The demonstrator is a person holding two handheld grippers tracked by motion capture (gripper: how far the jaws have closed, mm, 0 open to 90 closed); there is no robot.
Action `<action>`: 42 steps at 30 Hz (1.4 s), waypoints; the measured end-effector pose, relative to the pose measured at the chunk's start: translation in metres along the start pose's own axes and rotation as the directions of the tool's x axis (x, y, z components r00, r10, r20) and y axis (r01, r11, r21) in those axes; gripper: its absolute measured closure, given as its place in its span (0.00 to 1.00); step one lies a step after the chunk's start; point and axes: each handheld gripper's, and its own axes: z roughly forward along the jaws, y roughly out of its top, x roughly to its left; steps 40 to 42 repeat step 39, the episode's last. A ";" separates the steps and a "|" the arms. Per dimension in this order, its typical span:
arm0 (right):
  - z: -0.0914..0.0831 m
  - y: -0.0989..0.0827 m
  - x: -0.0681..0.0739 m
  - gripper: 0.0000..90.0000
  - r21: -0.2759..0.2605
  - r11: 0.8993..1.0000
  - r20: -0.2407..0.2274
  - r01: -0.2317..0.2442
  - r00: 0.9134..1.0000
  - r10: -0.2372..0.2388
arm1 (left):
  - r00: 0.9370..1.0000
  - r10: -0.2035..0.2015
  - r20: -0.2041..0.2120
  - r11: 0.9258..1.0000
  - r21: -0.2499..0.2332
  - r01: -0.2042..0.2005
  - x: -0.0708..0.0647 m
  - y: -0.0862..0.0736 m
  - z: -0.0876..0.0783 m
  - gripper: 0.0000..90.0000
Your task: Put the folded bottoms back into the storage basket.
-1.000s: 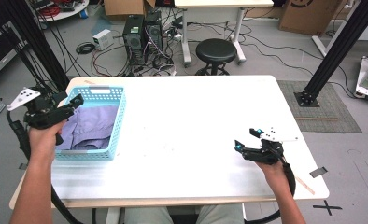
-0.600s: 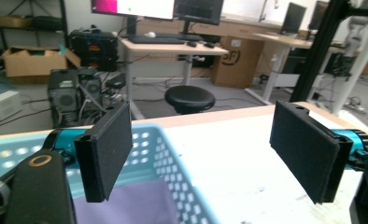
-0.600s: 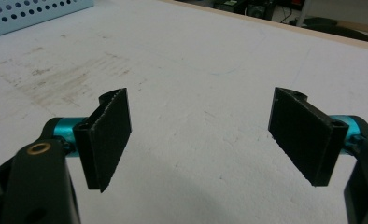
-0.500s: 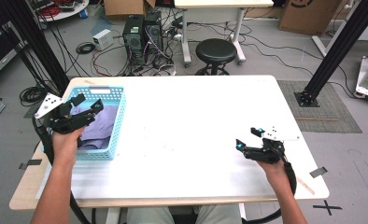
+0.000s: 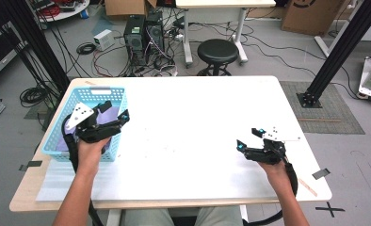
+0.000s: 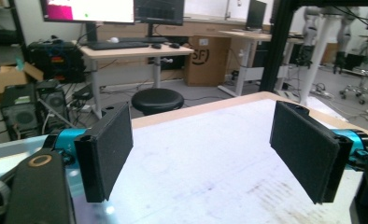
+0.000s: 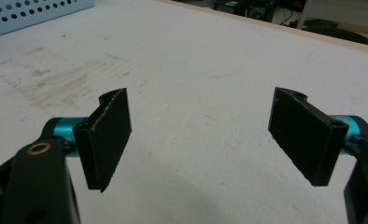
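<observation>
At the left of the high view sits a blue basket [image 5: 90, 94] with a purple cloth [image 5: 63, 143] in it. A second ago the left gripper [image 5: 116, 114] was out past the basket's left side. Now it has slid across to the basket's right edge, over the cloth and partly over the white counter [image 5: 188, 127]. Its fingers [image 6: 108, 149] have just opened a bit more and now stand wide apart, with nothing between them. In the left gripper view they look out over the bare counter, toward the stool [image 6: 158, 100] beyond it. So the cloth is still lying in the basket, and I think nothing has been picked up yet.

At the lower right, the right gripper [image 5: 250, 138] has not moved. It hangs over bare counter, fingers [image 7: 108, 140] wide open and empty, well apart from the basket.
</observation>
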 end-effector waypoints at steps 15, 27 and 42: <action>0.001 -0.001 0.002 0.24 0.004 1.000 -0.004 -0.003 1.000 0.003 | 0.992 0.048 0.116 0.998 0.045 -0.053 -0.061 -0.035 0.036 0.24; 0.002 -0.003 0.001 0.24 0.010 1.000 -0.002 -0.008 1.000 0.008 | 0.990 0.034 0.135 0.994 0.096 -0.047 -0.075 -0.065 0.049 0.24; 0.002 -0.004 -0.001 0.24 0.011 1.000 0.000 -0.014 1.000 0.014 | 0.990 0.031 0.140 0.993 0.112 -0.047 -0.077 -0.073 0.053 0.24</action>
